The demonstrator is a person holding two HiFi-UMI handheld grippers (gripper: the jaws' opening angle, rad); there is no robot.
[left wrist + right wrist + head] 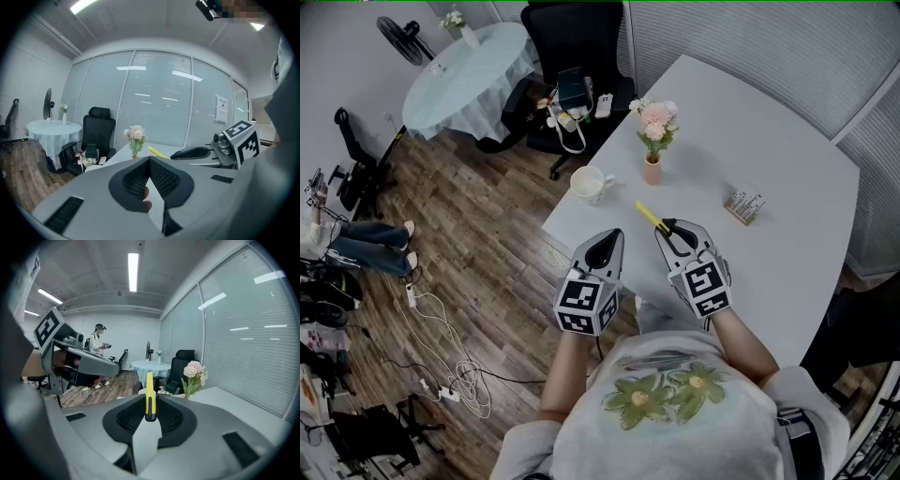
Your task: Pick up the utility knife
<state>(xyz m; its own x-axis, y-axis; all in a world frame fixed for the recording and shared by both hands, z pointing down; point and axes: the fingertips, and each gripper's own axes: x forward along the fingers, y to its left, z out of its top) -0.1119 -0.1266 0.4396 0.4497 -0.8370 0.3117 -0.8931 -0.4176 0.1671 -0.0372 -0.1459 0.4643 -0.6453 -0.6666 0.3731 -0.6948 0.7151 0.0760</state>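
Two claws hang over the worktop's (769, 141) near edge. The right claw (670, 228) is clamped on the yellow utility knife (149, 397), apparently lifted clear. The left claw (150, 159) is closed and empty. The pickup seems nearly done, and next comes a steady hold.

Cannot identify the small box (744, 207); cannot see the rear of the utility knife (649, 215), buried in the right gripper (675, 228).

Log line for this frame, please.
right gripper: shut on slim yellow plastic utility knife | knife: over rounded white table | left gripper: fingers together, empty
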